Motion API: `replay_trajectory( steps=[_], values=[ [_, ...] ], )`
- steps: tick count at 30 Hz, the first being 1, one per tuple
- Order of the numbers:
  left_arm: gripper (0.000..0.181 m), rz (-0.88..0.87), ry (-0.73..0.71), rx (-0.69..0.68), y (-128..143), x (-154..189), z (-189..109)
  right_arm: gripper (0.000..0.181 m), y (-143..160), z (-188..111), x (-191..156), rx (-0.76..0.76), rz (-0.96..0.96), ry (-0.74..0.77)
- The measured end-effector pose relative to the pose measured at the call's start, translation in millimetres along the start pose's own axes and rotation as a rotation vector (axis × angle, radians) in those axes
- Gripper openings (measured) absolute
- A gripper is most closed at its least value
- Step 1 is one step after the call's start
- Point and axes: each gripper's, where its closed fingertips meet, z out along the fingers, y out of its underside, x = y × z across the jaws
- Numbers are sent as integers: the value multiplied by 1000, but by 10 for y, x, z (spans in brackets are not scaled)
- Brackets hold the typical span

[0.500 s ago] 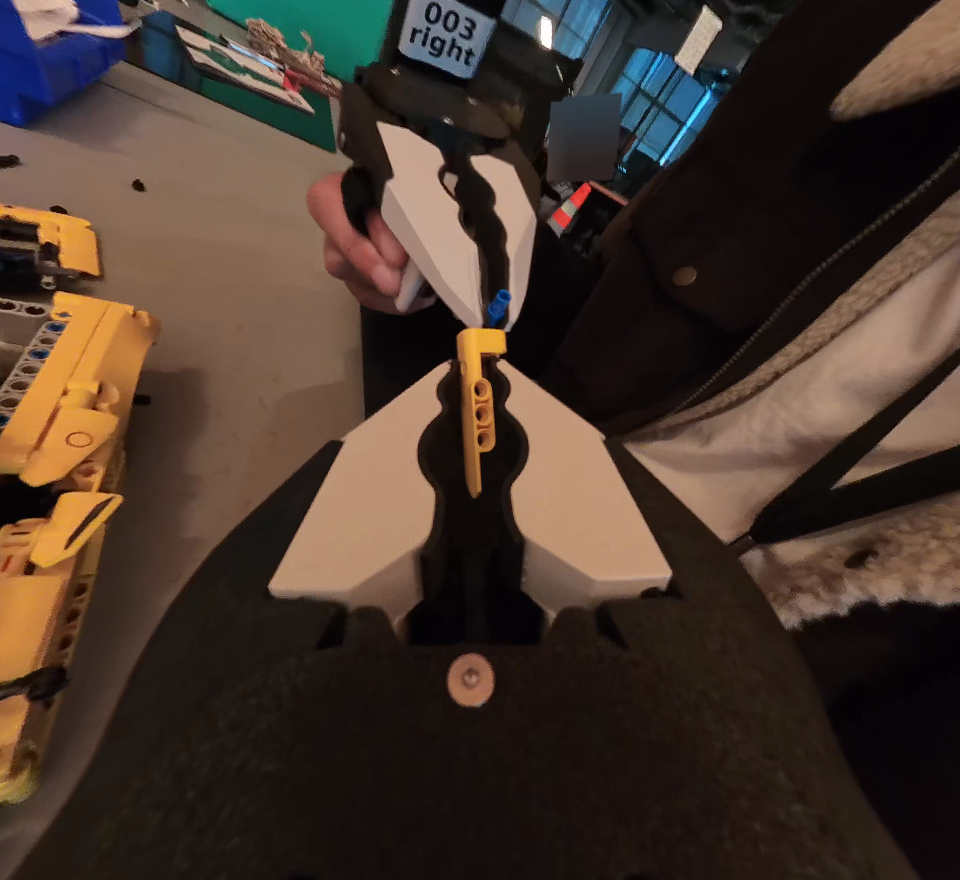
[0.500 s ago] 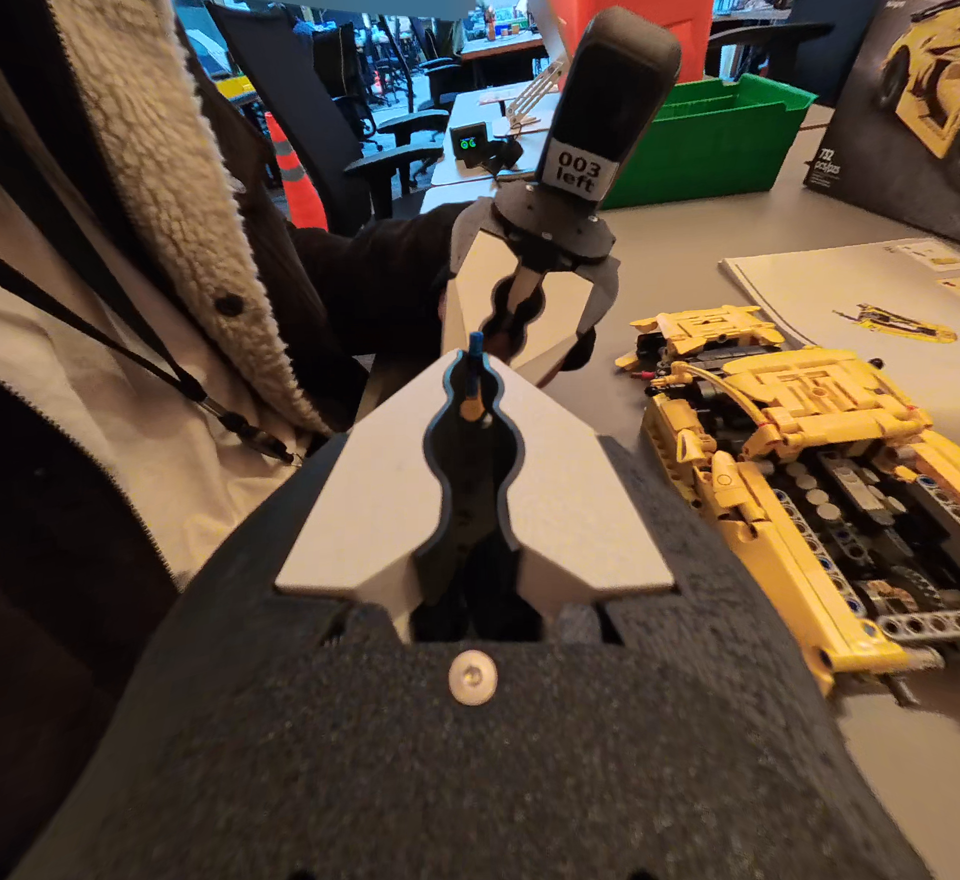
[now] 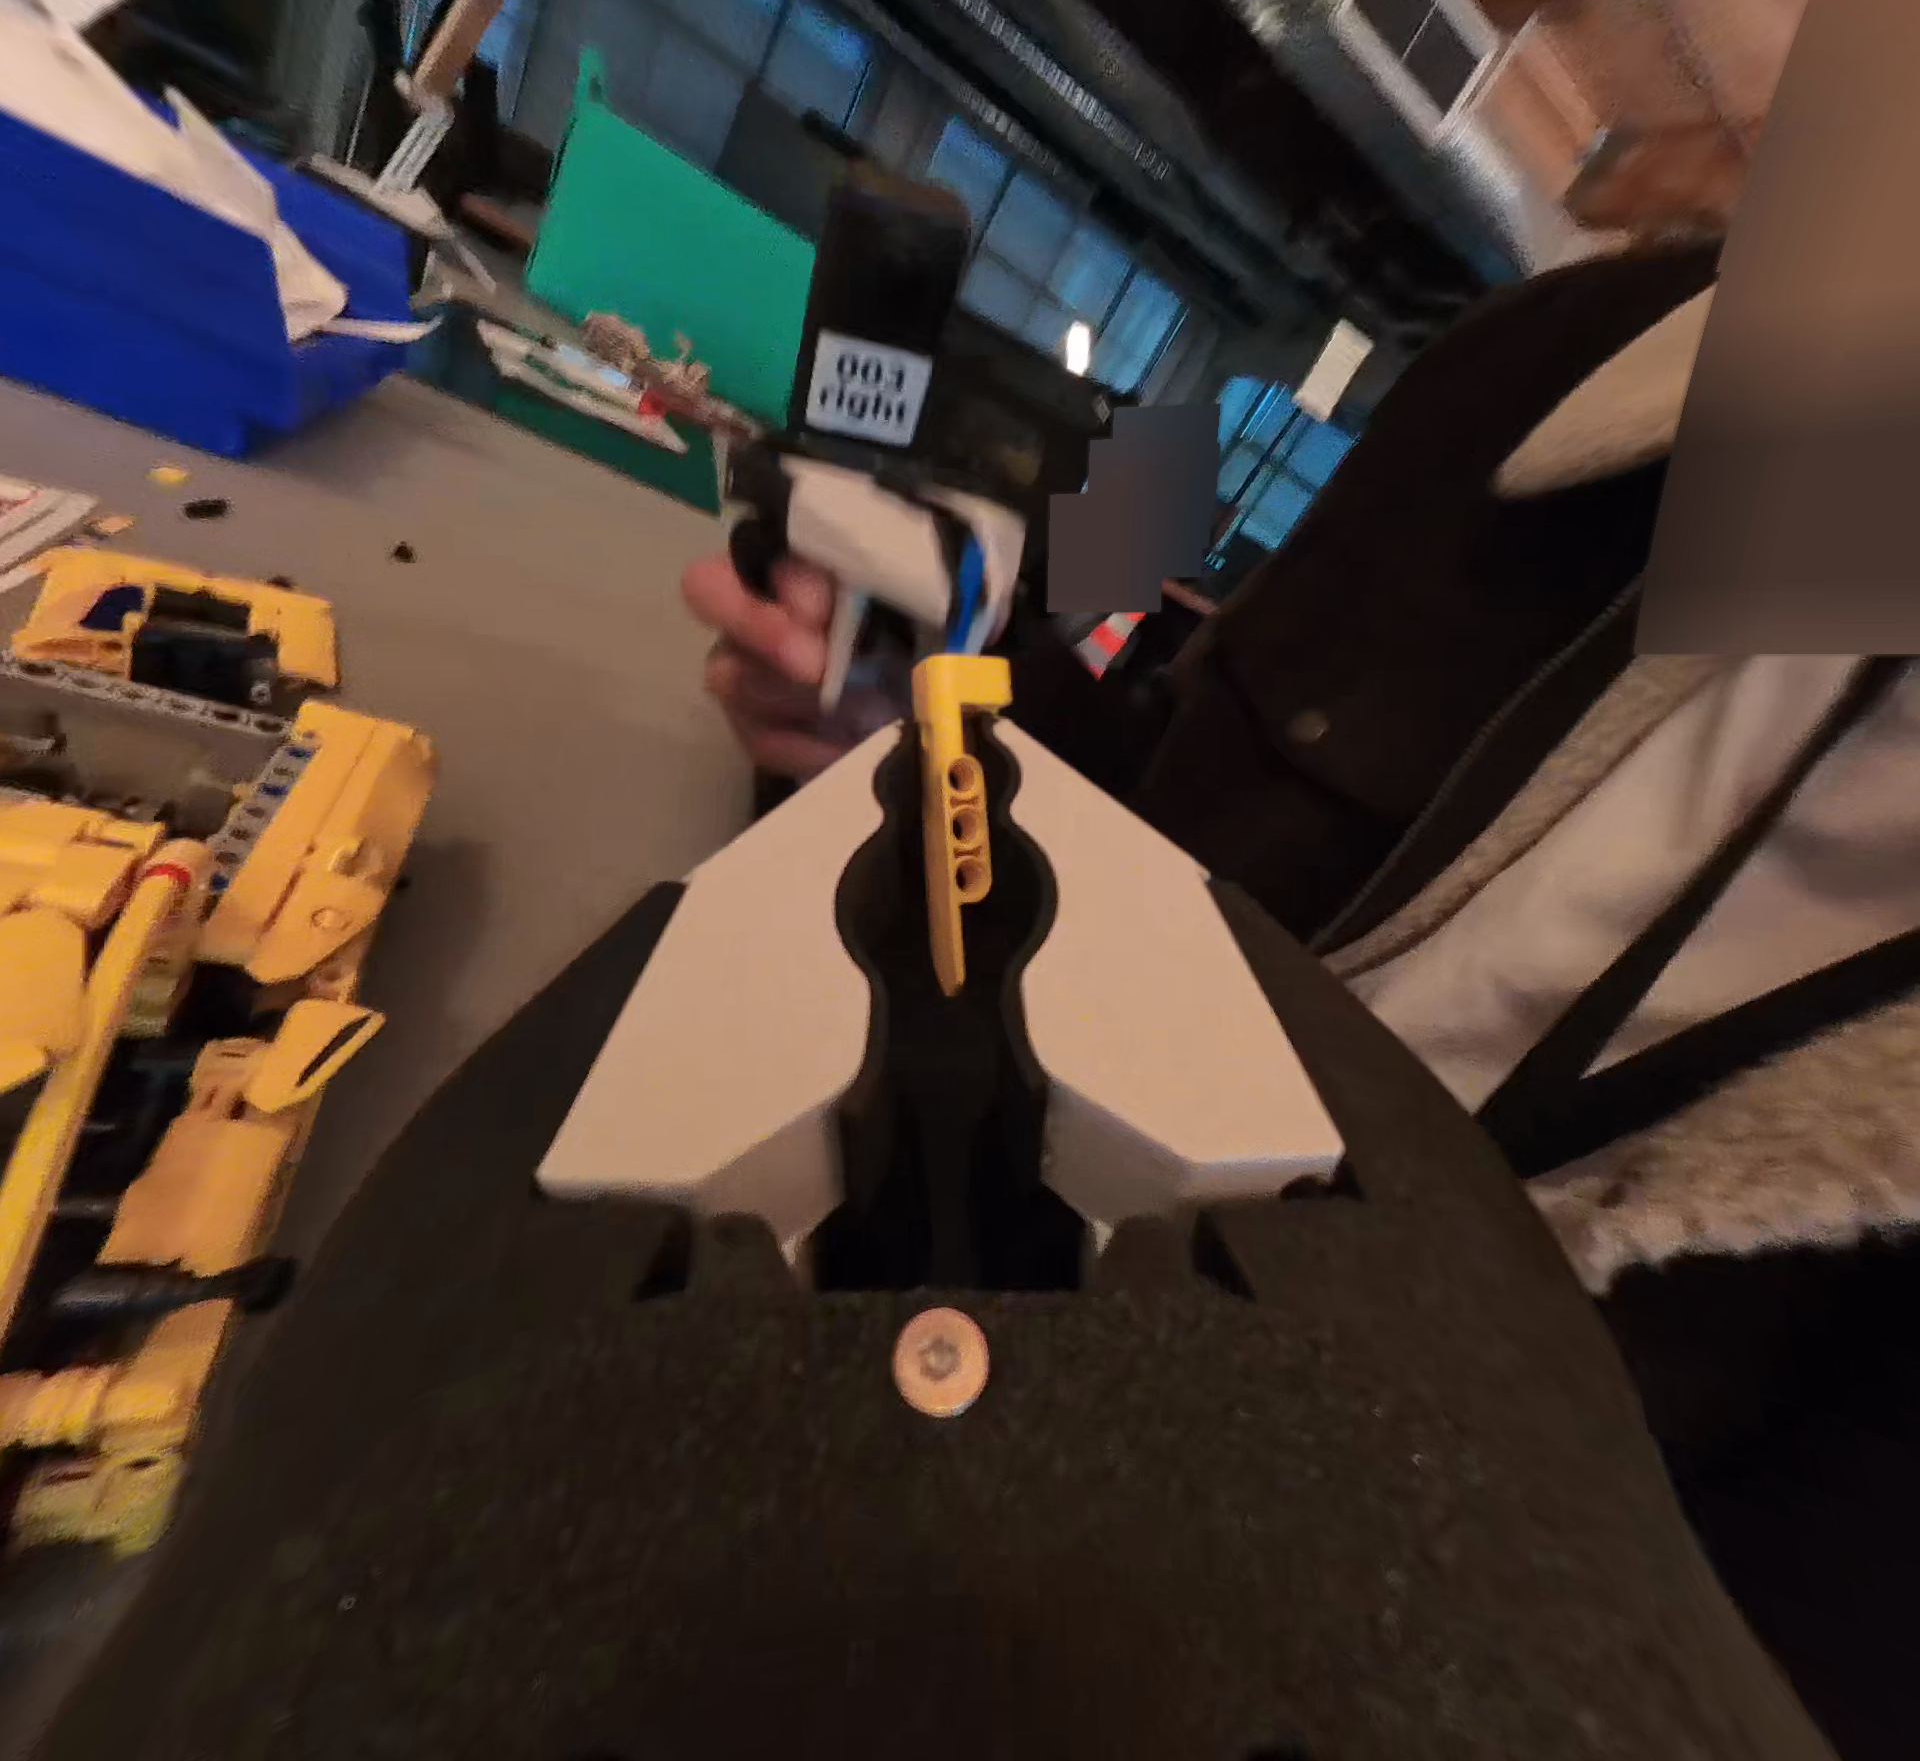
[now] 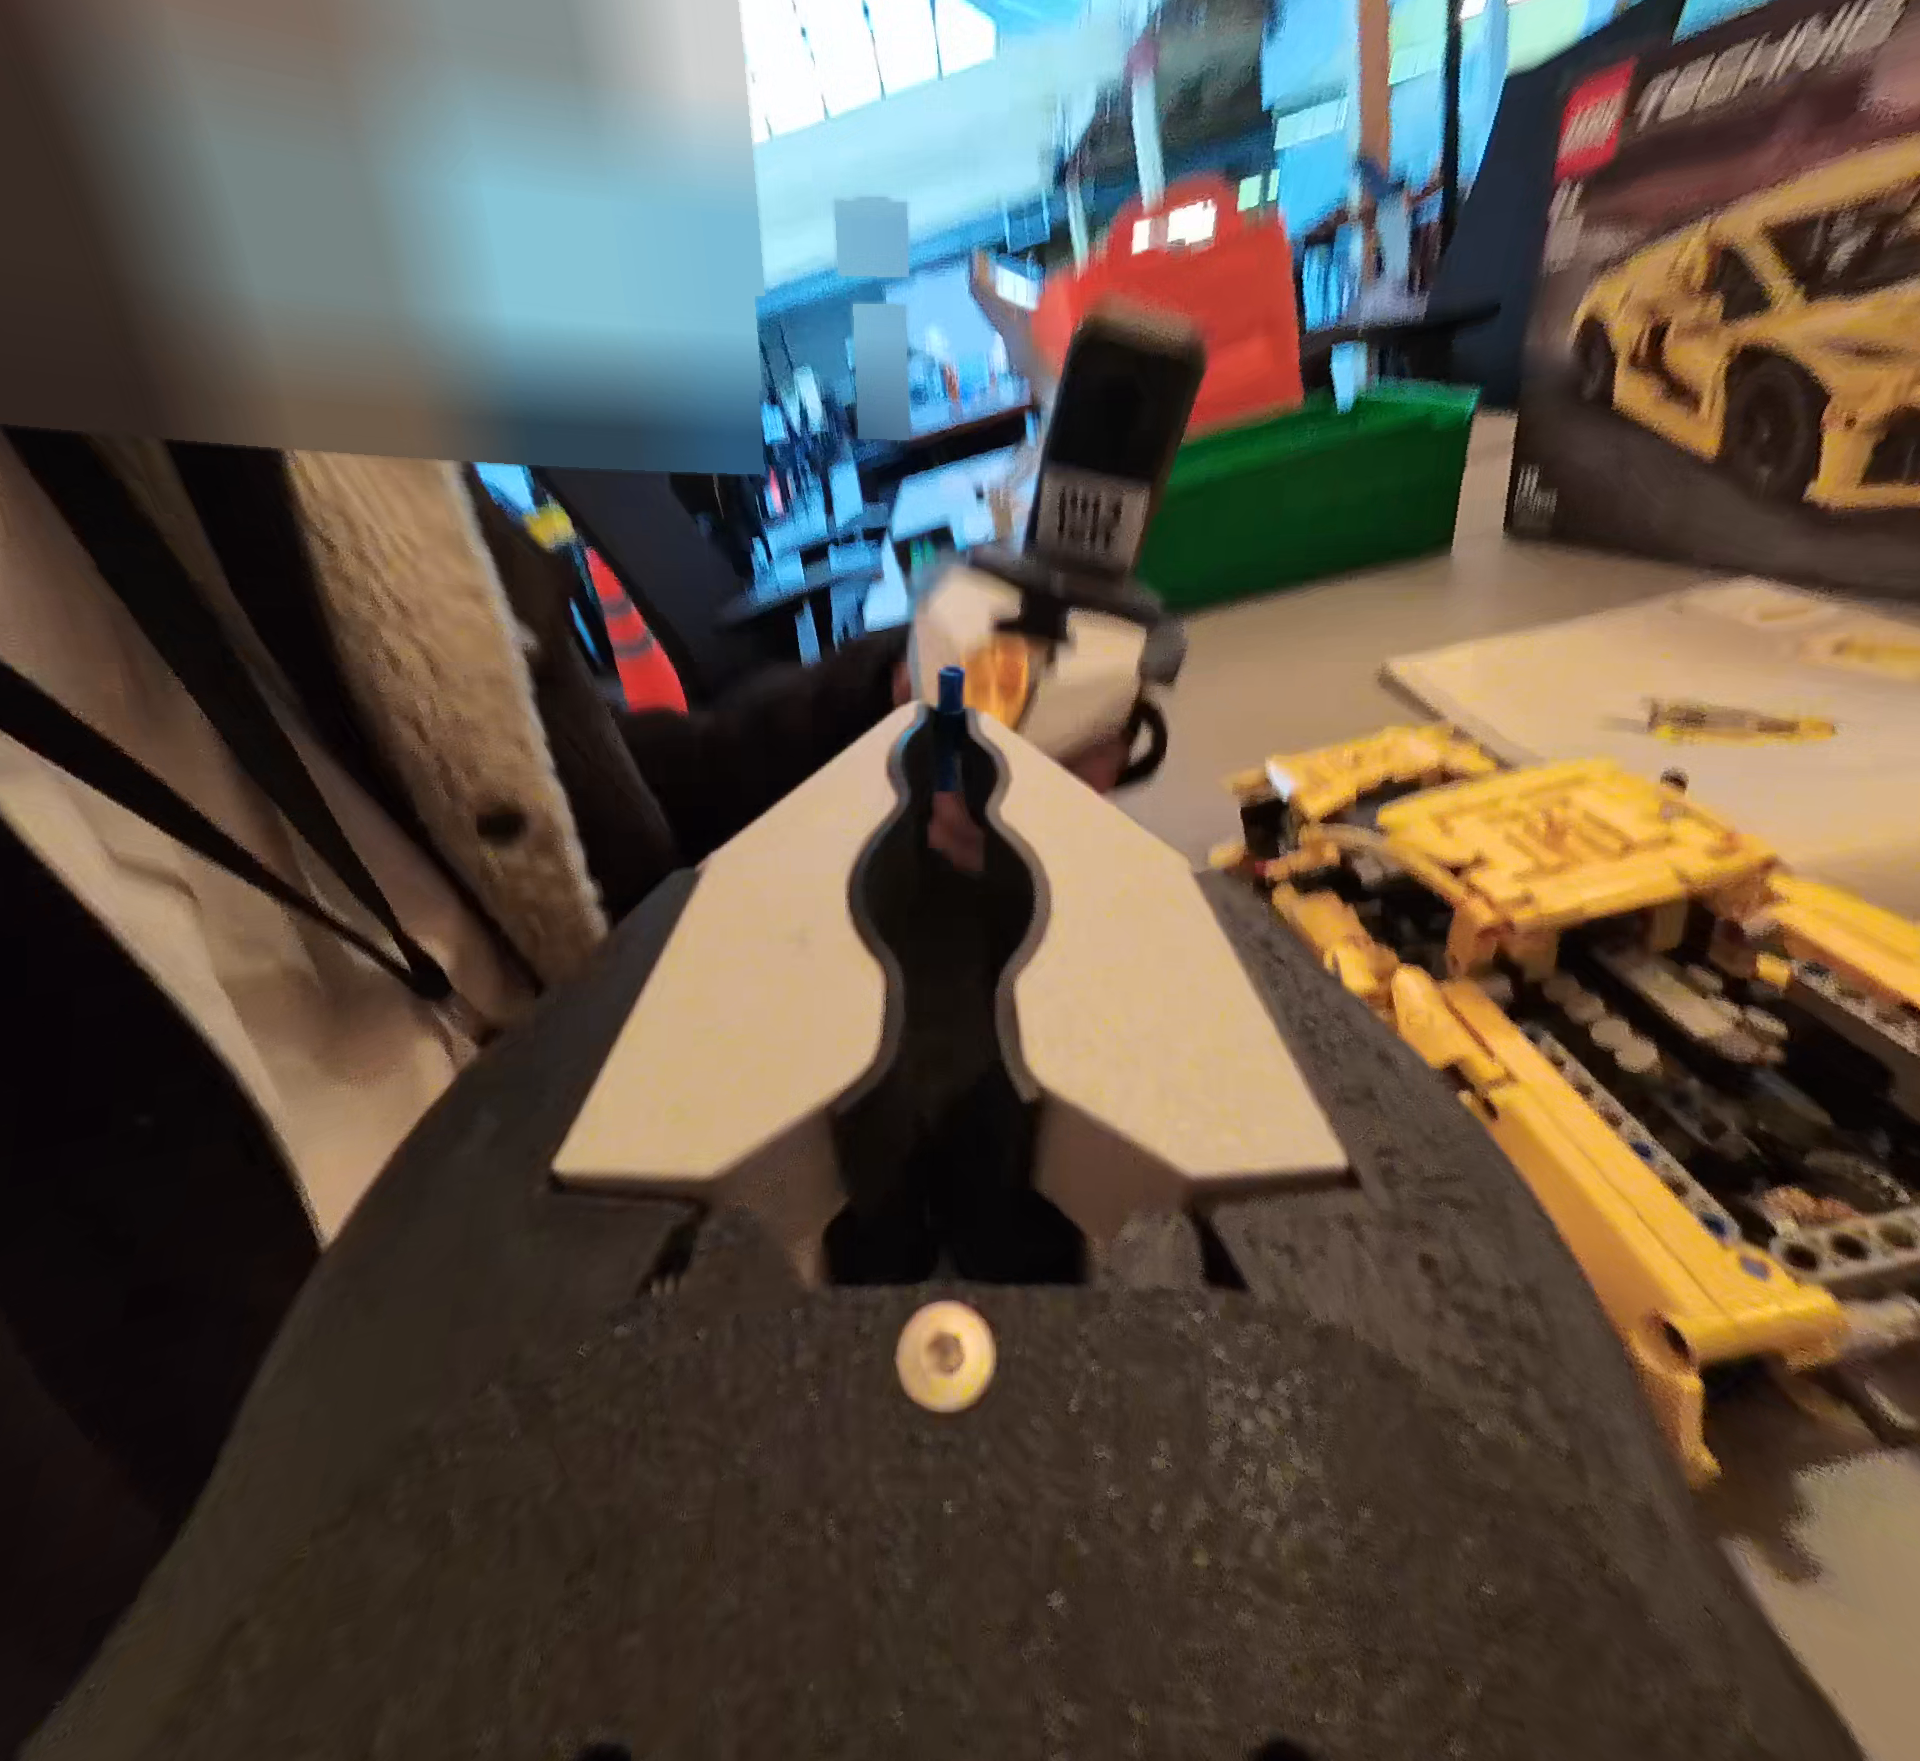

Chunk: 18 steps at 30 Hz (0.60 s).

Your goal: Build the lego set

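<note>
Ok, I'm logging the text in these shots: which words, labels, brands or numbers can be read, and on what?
I don't copy out writing, so here is what bears it.
White label on the right gripper handle: short print, blurred.
Second white label on the left gripper handle: smeared, unreadable.
Dark set box with a yellow car picture: logo and printing.
Instruction booklet: too blurred.

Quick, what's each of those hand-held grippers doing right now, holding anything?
Left hand-held gripper: shut on a yellow beam.
Right hand-held gripper: shut on a blue pin.
</note>
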Motion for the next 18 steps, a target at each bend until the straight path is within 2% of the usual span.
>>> replay_trajectory(
  steps=[3,5,8,18],
  values=[
    [10,53,-58,-81,141,-68,107,4,-159,10,81,139,136,2],
    [10,52,-59,-38,68,-69,97,4,-111,121,99,157,180,20],
    [10,45,-64,5,-6,-76,51,4,-62,234,144,151,186,65],
    [10,26,-92,25,-46,-136,4,4,-65,212,216,143,93,164]
  ],
)
